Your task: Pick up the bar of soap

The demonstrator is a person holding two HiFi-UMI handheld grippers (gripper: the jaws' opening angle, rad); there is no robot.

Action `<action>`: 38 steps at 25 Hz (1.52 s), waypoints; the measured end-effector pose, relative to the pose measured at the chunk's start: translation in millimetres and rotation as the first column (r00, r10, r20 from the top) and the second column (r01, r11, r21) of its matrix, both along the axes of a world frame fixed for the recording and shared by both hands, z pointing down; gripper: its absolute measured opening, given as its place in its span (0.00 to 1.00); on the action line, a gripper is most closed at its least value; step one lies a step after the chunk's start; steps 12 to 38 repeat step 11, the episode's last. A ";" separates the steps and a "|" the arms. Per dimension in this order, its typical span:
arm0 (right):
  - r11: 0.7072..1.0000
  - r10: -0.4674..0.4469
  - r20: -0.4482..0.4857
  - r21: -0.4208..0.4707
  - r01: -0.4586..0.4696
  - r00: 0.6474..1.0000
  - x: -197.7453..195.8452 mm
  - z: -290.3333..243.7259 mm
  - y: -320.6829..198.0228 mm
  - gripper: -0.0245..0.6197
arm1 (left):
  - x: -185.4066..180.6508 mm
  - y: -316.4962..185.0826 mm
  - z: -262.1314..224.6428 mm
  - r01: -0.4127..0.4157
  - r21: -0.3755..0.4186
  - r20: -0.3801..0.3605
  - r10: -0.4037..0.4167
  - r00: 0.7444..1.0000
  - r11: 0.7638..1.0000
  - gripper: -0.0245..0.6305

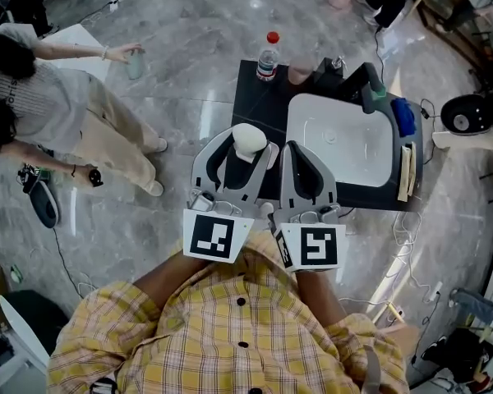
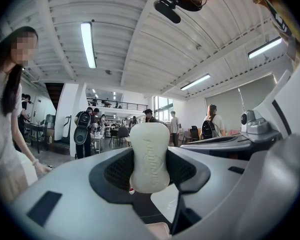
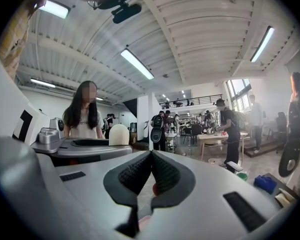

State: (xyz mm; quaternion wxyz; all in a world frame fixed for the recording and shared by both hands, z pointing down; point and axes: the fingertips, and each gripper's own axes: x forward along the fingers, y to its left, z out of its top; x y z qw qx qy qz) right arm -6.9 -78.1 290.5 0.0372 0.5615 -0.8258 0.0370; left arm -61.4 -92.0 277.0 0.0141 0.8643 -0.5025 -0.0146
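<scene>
**A:** Where is the bar of soap (image 2: 150, 154)?

**B:** It's at the centre of the left gripper view, standing on end between the dark pads (image 2: 115, 171) of the left gripper (image 1: 240, 156). The jaws sit wide apart and press on its two narrow sides. It is held clear of the black table (image 1: 259, 105) in the upper middle of the head view.

**A:** Why grip it that way?

**B:** My guess is the shape. The bar narrows at the waist, so the pads can seat in that hollow and it shouldn't slide out easily. The pads look like dimpled rubber, which should help on something smooth and waxy.

**A:** What else about the bar?

**B:** It's cream-white and matte, with rounded corners and faint embossed lettering down its face.

**A:** And the right gripper (image 3: 150, 159)?

**B:** Its jaws are drawn together with nothing between them. It sits just beside the left one, apparently kept out of the way.
</scene>
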 end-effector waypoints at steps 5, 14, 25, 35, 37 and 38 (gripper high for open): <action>1.000 0.000 0.003 -0.003 0.000 1.000 3.2 2.3 0.2 0.07 | 1.4 0.5 2.2 0.003 -0.003 0.003 -0.003 1.000 1.000 0.35; 1.000 0.000 0.006 -0.003 0.000 1.000 6.6 2.2 -0.9 0.07 | 5.1 0.5 1.6 0.001 0.004 0.012 -0.001 1.000 1.000 0.35; 1.000 0.000 0.006 -0.003 0.000 1.000 6.6 2.2 -0.9 0.07 | 5.1 0.5 1.6 0.001 0.004 0.012 -0.001 1.000 1.000 0.35; 1.000 0.000 0.006 -0.003 0.000 1.000 6.6 2.2 -0.9 0.07 | 5.1 0.5 1.6 0.001 0.004 0.012 -0.001 1.000 1.000 0.35; 1.000 0.000 0.006 -0.003 0.000 1.000 6.6 2.2 -0.9 0.07 | 5.1 0.5 1.6 0.001 0.004 0.012 -0.001 1.000 1.000 0.35; 1.000 0.000 0.006 -0.003 0.000 1.000 6.6 2.2 -0.9 0.07 | 5.1 0.5 1.6 0.001 0.004 0.012 -0.001 1.000 1.000 0.35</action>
